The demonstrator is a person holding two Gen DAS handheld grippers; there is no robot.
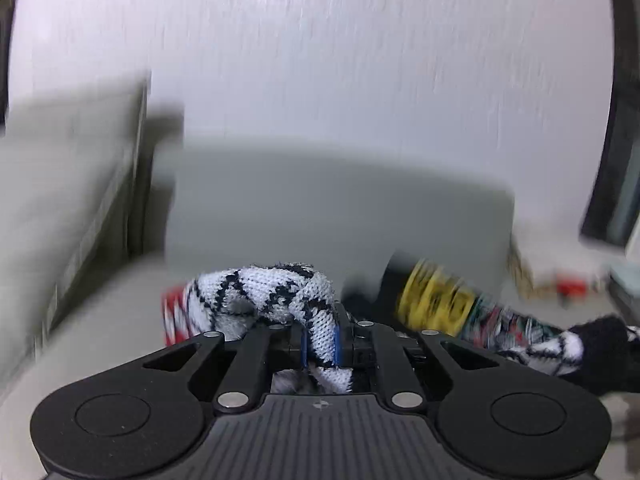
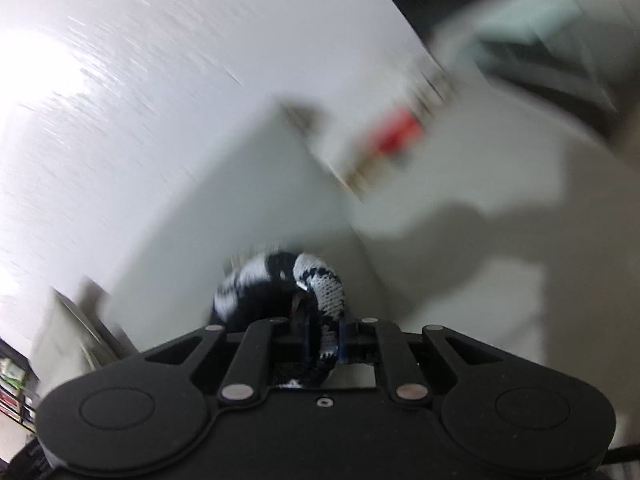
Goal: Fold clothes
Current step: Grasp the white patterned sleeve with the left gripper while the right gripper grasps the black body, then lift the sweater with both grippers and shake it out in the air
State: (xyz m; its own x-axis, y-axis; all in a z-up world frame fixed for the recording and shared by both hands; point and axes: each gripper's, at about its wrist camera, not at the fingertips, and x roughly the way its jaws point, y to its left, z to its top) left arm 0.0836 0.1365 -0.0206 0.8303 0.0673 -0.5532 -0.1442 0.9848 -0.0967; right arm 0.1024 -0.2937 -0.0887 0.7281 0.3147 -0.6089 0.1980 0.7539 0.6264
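A white knitted garment with black pattern [image 1: 276,296] bunches up over my left gripper [image 1: 320,344], which is shut on a fold of it between blue pads. More of the same knit, with red, yellow and teal bands [image 1: 500,320], trails off to the right. In the right wrist view my right gripper [image 2: 324,340] is shut on another rolled edge of the black-and-white knit [image 2: 320,284], held up in the air. Both views are blurred by motion.
A grey cushion or seat back [image 1: 340,208] stands ahead of the left gripper, with a beige cushion [image 1: 68,184] at the left and a white wall [image 1: 320,60] behind. In the right wrist view a pale box with a red label [image 2: 392,140] sits at the upper right.
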